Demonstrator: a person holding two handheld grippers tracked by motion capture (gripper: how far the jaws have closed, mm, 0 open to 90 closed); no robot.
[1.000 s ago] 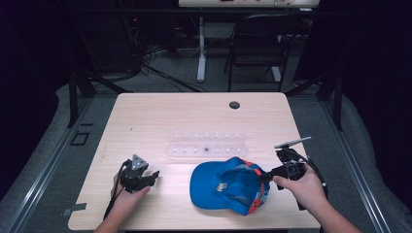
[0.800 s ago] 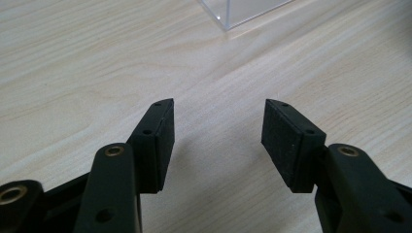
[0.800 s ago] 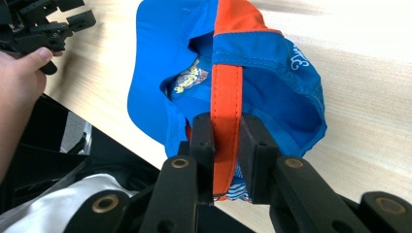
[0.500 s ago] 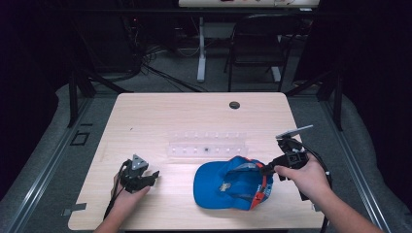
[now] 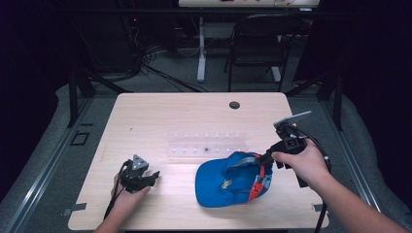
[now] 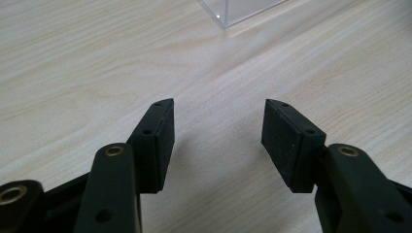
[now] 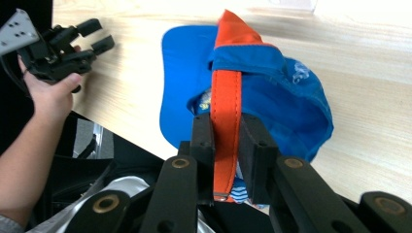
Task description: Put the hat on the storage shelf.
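One tool, my right [image 7: 226, 145], pinches the blue fabric cap's [image 5: 228, 179] orange strap [image 7: 226, 111] to lift it off the pale wooden desk [image 5: 160, 116]; my left tool [image 6: 216, 136] rests spread, out of the way.

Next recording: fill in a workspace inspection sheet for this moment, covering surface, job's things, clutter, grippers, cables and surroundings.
Surface: light wooden table, bare at its left and far side.
Job's things: blue cap, partly raised off the table by its orange strap.
Clutter: clear plastic tray behind the cap; a dark round hole near the far edge.
Grippers: right hand-held gripper shut on the strap; left hand-held gripper open, low over bare wood.
Cables: one trails from each gripper; more lie on the floor beyond.
Surroundings: dark room, folding chair behind the table.
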